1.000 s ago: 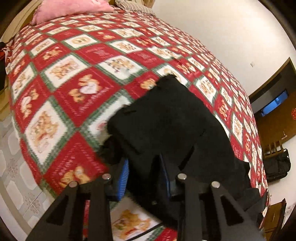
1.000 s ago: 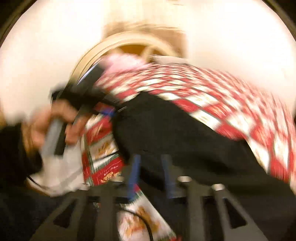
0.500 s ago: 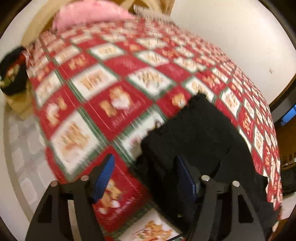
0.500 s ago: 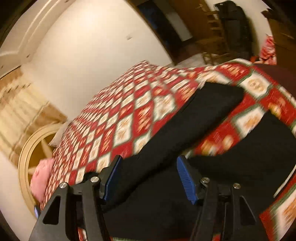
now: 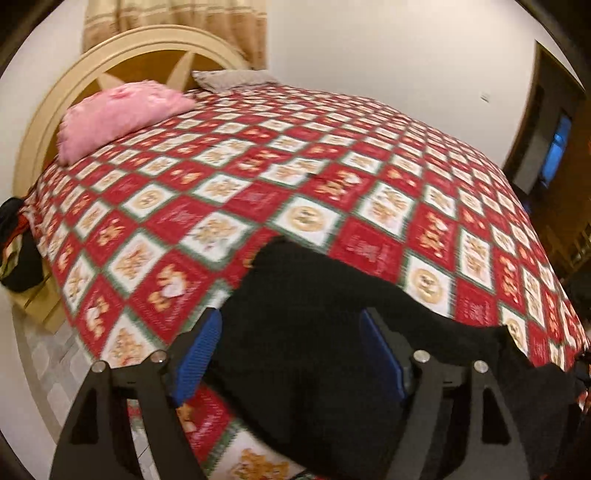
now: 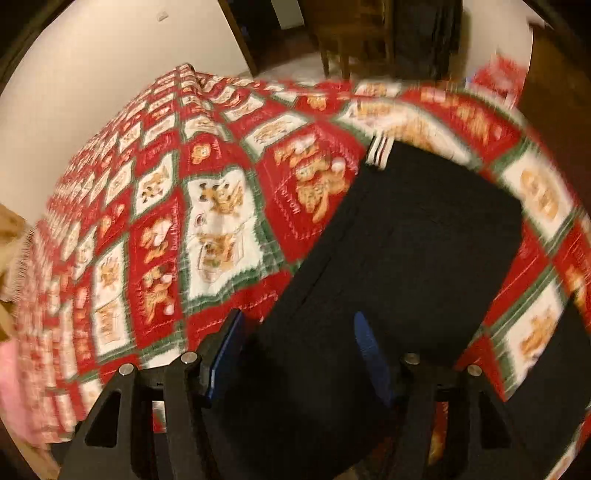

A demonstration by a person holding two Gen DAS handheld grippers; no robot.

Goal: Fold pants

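Black pants (image 5: 325, 332) lie near the front edge of a bed covered by a red, white and green patterned quilt (image 5: 295, 177). In the left wrist view my left gripper (image 5: 291, 354) is open, its blue pads wide apart above one end of the pants. In the right wrist view my right gripper (image 6: 299, 350) is open over the pants (image 6: 406, 258), which stretch away to an end with a white striped trim (image 6: 378, 149). Neither gripper holds cloth.
A pink pillow (image 5: 118, 114) and a grey pillow (image 5: 229, 79) lie by the round headboard (image 5: 110, 66). Dark clothes (image 5: 16, 251) hang at the bed's left side. A wooden chair (image 6: 354, 33) and a doorway stand beyond the foot of the bed.
Both grippers were shut on the pants one second ago and have opened and let go. Both cameras have tilted; the left one now looks up along the bed.
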